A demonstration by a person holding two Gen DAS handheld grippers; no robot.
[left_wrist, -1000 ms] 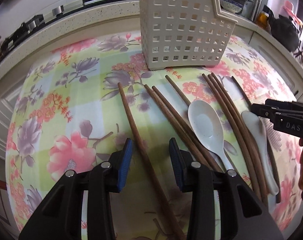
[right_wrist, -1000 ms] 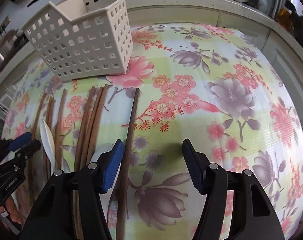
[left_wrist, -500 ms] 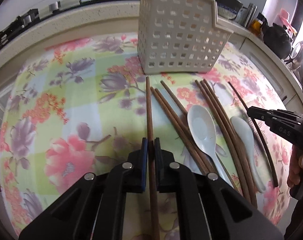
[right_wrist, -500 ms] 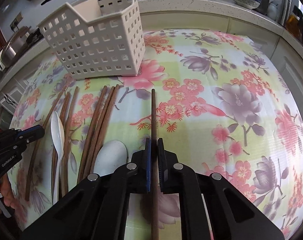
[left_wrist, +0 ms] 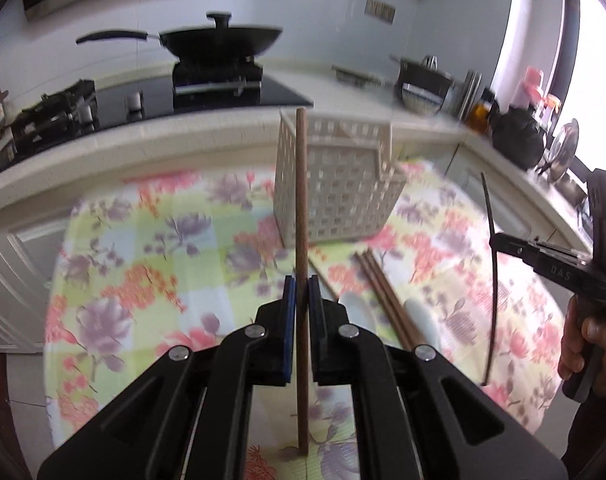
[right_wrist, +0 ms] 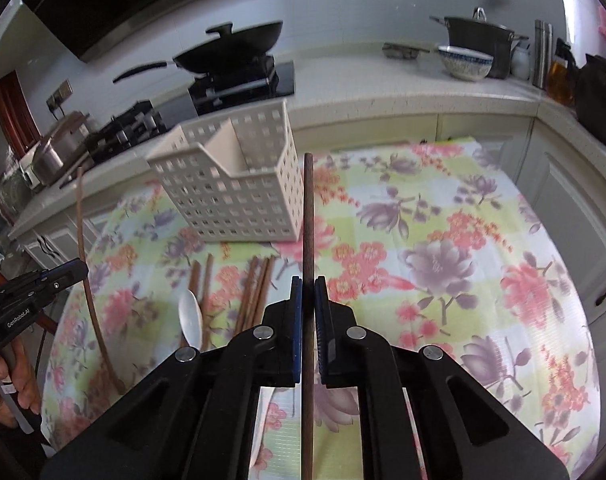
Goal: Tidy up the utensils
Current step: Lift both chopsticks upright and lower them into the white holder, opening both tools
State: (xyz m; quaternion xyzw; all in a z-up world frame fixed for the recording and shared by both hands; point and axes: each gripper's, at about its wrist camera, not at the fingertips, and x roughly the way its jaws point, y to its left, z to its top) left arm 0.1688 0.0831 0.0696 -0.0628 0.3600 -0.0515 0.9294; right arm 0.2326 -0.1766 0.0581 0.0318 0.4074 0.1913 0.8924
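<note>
My left gripper (left_wrist: pixel 301 286) is shut on a brown chopstick (left_wrist: pixel 301 208), held above the flowered tablecloth (left_wrist: pixel 175 248); its tip overlaps the white slotted basket (left_wrist: pixel 343 196) in the left wrist view. My right gripper (right_wrist: pixel 308 287) is shut on a darker chopstick (right_wrist: pixel 308 216), also lifted clear of the cloth, beside the basket (right_wrist: pixel 231 184). Each gripper shows in the other's view with its chopstick: right gripper (left_wrist: pixel 497 242), left gripper (right_wrist: pixel 79 270). Several chopsticks (right_wrist: pixel 259 288) and a white spoon (right_wrist: pixel 189 314) still lie on the cloth.
A kitchen counter (right_wrist: pixel 383 100) runs behind the table with a black wok (left_wrist: pixel 219 42) on a stove, a pot and bowl (right_wrist: pixel 465 62), and a dark kettle (right_wrist: pixel 599 88) at the right. White cabinet doors (right_wrist: pixel 575 208) lie beyond the table's far edge.
Both grippers shut on a chopstick each, then rose off the cloth with them and tilted up. The counter and wall have come into view.
</note>
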